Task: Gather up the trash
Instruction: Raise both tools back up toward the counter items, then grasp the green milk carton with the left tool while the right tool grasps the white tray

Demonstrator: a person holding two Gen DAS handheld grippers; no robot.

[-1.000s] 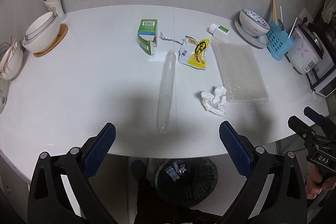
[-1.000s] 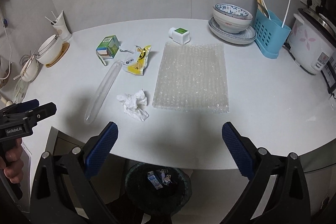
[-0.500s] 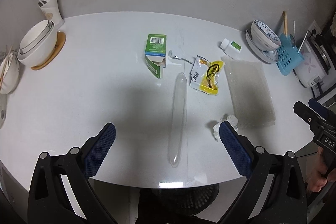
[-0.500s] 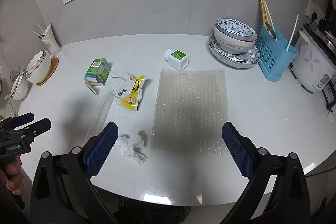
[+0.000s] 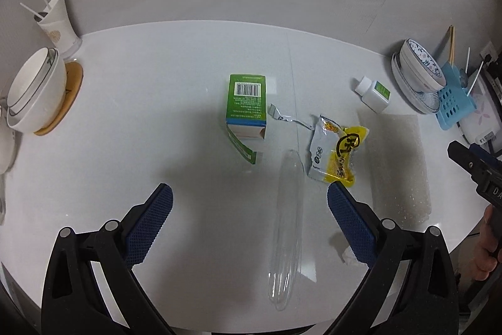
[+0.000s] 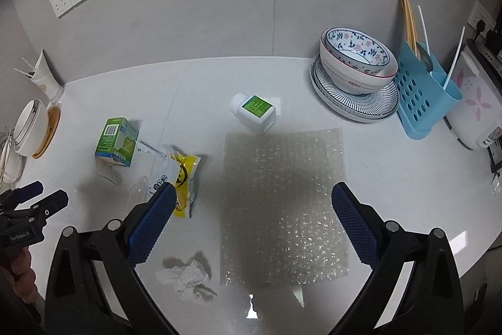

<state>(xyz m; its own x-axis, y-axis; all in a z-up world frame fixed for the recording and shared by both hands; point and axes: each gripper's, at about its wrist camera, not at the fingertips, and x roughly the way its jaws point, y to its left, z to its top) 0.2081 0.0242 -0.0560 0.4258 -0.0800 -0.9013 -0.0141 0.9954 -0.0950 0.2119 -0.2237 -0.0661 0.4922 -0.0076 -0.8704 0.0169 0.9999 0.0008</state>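
Trash lies on a white table point(image 5: 141, 121). A green carton point(image 5: 246, 107) point(image 6: 116, 142) lies open, with a yellow snack wrapper point(image 5: 337, 151) point(image 6: 183, 178) to its right. A long clear plastic tube point(image 5: 287, 222) lies between them, nearer me. A bubble wrap sheet point(image 6: 280, 203) point(image 5: 397, 165), a crumpled tissue point(image 6: 188, 277) and a small white bottle point(image 6: 255, 112) point(image 5: 375, 94) lie further right. My left gripper point(image 5: 249, 220) is open and empty above the tube. My right gripper point(image 6: 251, 220) is open and empty above the bubble wrap.
Stacked white bowls on a wooden coaster point(image 5: 34, 93) and a paper cup point(image 5: 59, 24) stand at the left. Patterned bowls on a plate point(image 6: 356, 68), a blue utensil holder point(image 6: 423, 96) and a rice cooker point(image 6: 473, 112) stand at the right.
Both grippers have moved forward over the table and closer to the trash. The bin under the table edge has dropped out of view. Both stay open.
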